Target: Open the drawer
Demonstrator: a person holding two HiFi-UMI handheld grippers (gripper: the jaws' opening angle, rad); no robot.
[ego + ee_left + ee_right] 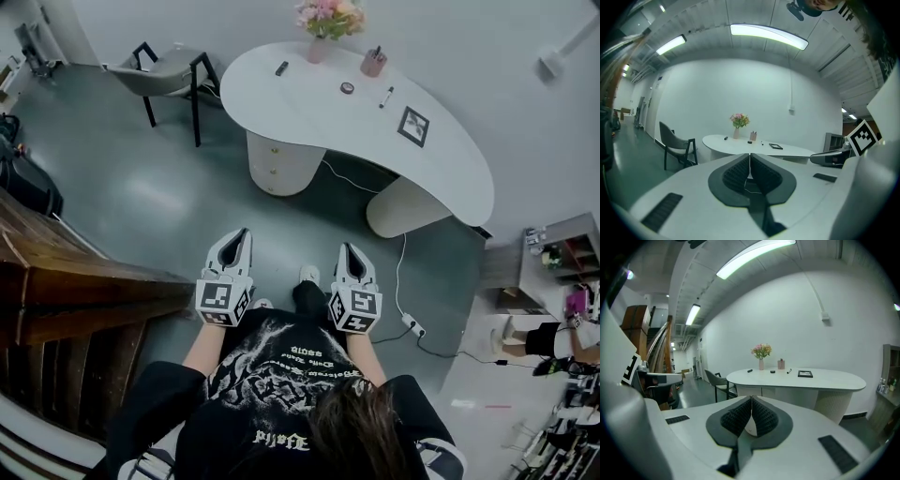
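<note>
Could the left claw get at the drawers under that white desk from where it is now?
Probably not yet. The left claw hangs near the person's body, apart from the drawer base across a stretch of floor. Nothing blocks the way, so walking closer should do it.

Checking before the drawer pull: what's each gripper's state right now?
Left gripper: closed, holding nothing.
Right gripper: closed, holding nothing.
</note>
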